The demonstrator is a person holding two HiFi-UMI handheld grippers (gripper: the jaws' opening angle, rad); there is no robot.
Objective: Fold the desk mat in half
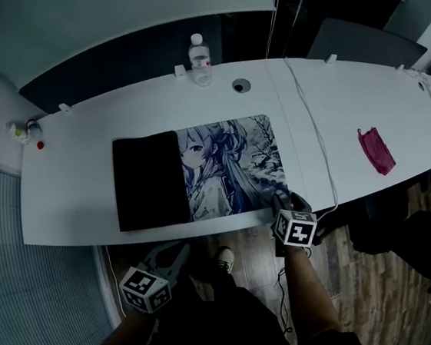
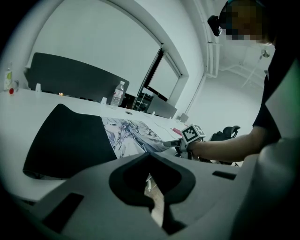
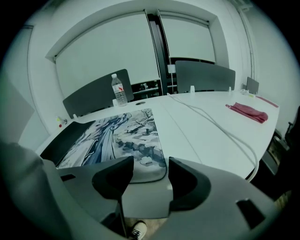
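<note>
The desk mat with a printed anime figure lies on the white table. Its left part is folded over, showing the black underside. My right gripper is at the mat's near right corner, jaws open. In the right gripper view the rounded corner of the mat lies flat just ahead of the gap of the right gripper, with no pad pressing on it. My left gripper hangs shut below the table's near edge with nothing in it. The left gripper view shows the left gripper low beside the black fold.
A water bottle stands at the far edge next to a round cable port. A white cable runs across the table right of the mat. A red cloth lies further right. Small items sit at the far left.
</note>
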